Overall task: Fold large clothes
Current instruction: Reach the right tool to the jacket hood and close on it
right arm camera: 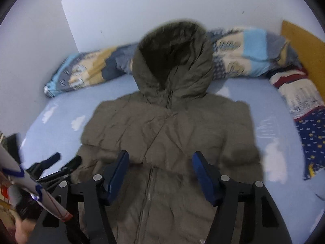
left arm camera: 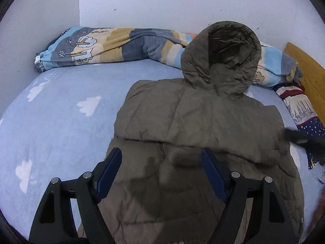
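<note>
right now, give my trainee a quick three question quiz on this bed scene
1. True or false: the coat lies front up, hood toward the wall.
2. Both sleeves are: A spread out wide, B folded across the chest, C hanging off the bed.
3. Fill in: the left gripper and right gripper are both ____, holding nothing.

Key: 1 true; 2 B; 3 open
</note>
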`<state>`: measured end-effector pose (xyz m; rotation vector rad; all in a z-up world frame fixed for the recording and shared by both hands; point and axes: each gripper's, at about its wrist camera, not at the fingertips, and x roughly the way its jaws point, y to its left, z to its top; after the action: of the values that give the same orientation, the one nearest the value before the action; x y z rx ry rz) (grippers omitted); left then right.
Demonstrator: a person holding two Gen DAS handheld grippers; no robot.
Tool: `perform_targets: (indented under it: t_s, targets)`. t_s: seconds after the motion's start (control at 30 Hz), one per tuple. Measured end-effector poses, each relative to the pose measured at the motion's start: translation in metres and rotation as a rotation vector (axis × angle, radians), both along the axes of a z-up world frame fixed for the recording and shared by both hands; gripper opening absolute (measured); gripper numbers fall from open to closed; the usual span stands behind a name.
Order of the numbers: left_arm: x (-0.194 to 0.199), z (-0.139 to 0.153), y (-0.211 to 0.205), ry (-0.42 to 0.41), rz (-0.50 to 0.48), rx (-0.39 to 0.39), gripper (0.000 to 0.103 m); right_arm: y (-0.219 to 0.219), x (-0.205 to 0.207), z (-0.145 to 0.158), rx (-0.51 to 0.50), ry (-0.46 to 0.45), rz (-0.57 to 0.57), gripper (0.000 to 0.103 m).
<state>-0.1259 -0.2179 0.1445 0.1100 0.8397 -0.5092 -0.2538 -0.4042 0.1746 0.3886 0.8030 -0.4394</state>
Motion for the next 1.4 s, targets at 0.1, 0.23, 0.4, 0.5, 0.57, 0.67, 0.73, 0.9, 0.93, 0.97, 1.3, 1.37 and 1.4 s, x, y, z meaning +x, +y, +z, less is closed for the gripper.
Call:
perform_targets:
  t_s: [0.1, 0.23, 0.4, 0.5, 0.57, 0.67, 0.73, 0.9, 0.93, 0.97, 1.3, 1.37, 1.4]
  targets:
    - [0.005, -0.005, 0.0, 0.019, -0.006, -0.006, 0.079, -0.011, 0.039, -0.039, 0.036, 0.069, -0.007, 0.07]
    - [0.006, -0.003, -0.002, -0.026, -0.027, 0.021, 0.079, -0.021, 0.07, -0.094, 0.128, 0.19, 0.009, 0.07]
    - [0.004, -0.005, 0.0, -0.017, -0.043, 0.007, 0.079, -0.045, 0.065, -0.033, 0.066, 0.094, 0.025, 0.068]
    - [-0.003, -0.002, 0.0, -0.036, -0.081, -0.01, 0.079, -0.079, 0.065, 0.032, -0.048, 0.021, -0.02, 0.068]
    - [-0.007, 0.0, -0.002, -0.055, -0.104, -0.01, 0.079, -0.105, 0.07, 0.064, -0.108, 0.006, -0.053, 0.068]
    - [-0.007, -0.001, -0.003, -0.07, -0.117, -0.004, 0.079, -0.149, 0.088, 0.093, -0.154, -0.002, -0.106, 0.064]
    - [-0.005, -0.005, -0.003, -0.064, -0.126, 0.003, 0.079, -0.18, 0.1, 0.103, -0.135, -0.021, -0.15, 0.063]
    - [0.002, -0.015, 0.0, -0.047, -0.13, 0.025, 0.079, -0.237, 0.149, 0.101, -0.148, -0.014, -0.23, 0.063]
    - [0.004, -0.017, 0.001, -0.037, -0.128, 0.024, 0.079, -0.244, 0.158, 0.098, -0.15, -0.012, -0.234, 0.062]
    - [0.006, -0.019, 0.003, -0.031, -0.124, 0.02, 0.079, -0.251, 0.168, 0.093, -0.155, -0.007, -0.243, 0.061]
    - [0.01, -0.026, 0.002, -0.01, -0.118, 0.02, 0.079, -0.268, 0.206, 0.054, -0.159, 0.016, -0.222, 0.008]
    - [0.008, -0.025, 0.001, -0.008, -0.12, 0.014, 0.079, -0.26, 0.192, 0.058, -0.166, -0.024, -0.218, 0.007]
    - [0.007, -0.024, 0.001, -0.01, -0.122, 0.013, 0.079, -0.255, 0.183, 0.061, -0.167, -0.038, -0.216, 0.007]
